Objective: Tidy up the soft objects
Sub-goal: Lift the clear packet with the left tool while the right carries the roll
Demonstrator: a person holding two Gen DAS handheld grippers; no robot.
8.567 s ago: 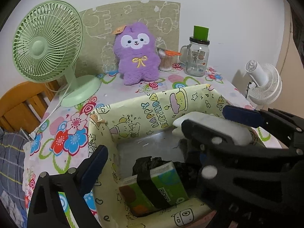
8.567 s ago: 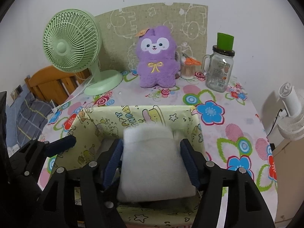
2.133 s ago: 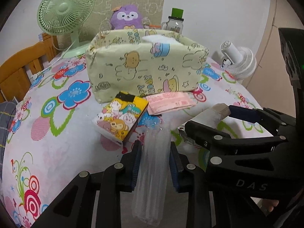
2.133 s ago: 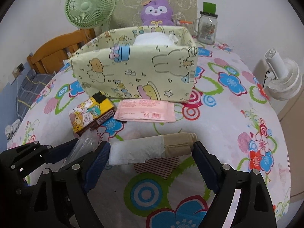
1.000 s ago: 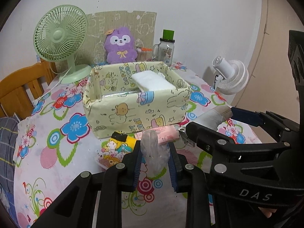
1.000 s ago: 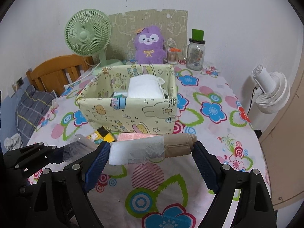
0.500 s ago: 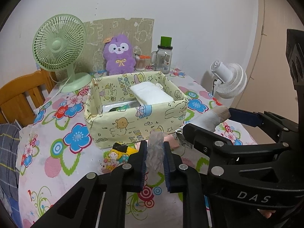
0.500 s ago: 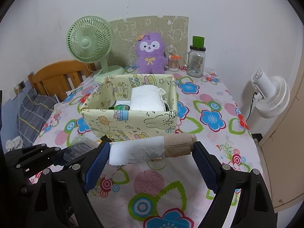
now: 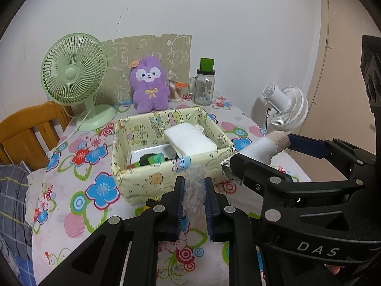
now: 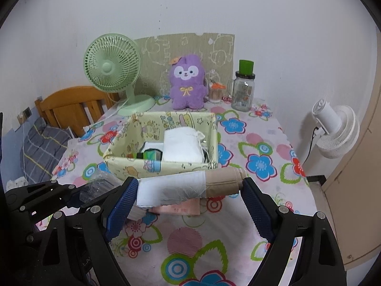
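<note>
The left gripper (image 9: 193, 191) has its two blue-padded fingers (image 9: 179, 197) squeezed tight on a crinkly clear plastic bag (image 9: 194, 190), which sticks up between them in the air above the table (image 9: 71, 224) with its flowery cloth. The right gripper (image 10: 189, 197) has its fingers (image 10: 123, 202) spread wide, and they hold a long soft roll (image 10: 188, 187) by its two ends; the roll is white on one side and tan on the other, and it lies level across the gap. Just past both grippers sits a pale yellow cloth box (image 10: 166, 165) with cartoon animals printed on it. Inside the box, a puffy white pack (image 10: 182, 145) rests on the right side, and a small green pack (image 10: 152, 155) lies beside it on the left. A flat pink packet (image 10: 178, 208) lies on the table in front of the box, partly under the roll in the right wrist view. Farther back, near the wall, a fuzzy purple bunny toy (image 9: 148, 85) stands upright between a light green desk fan (image 9: 73, 76) and a glass jar with a green lid (image 9: 204, 83). A small white fan (image 10: 335, 128) is off the right edge of the table, and a wooden chair (image 10: 71, 109) is at the left.
</note>
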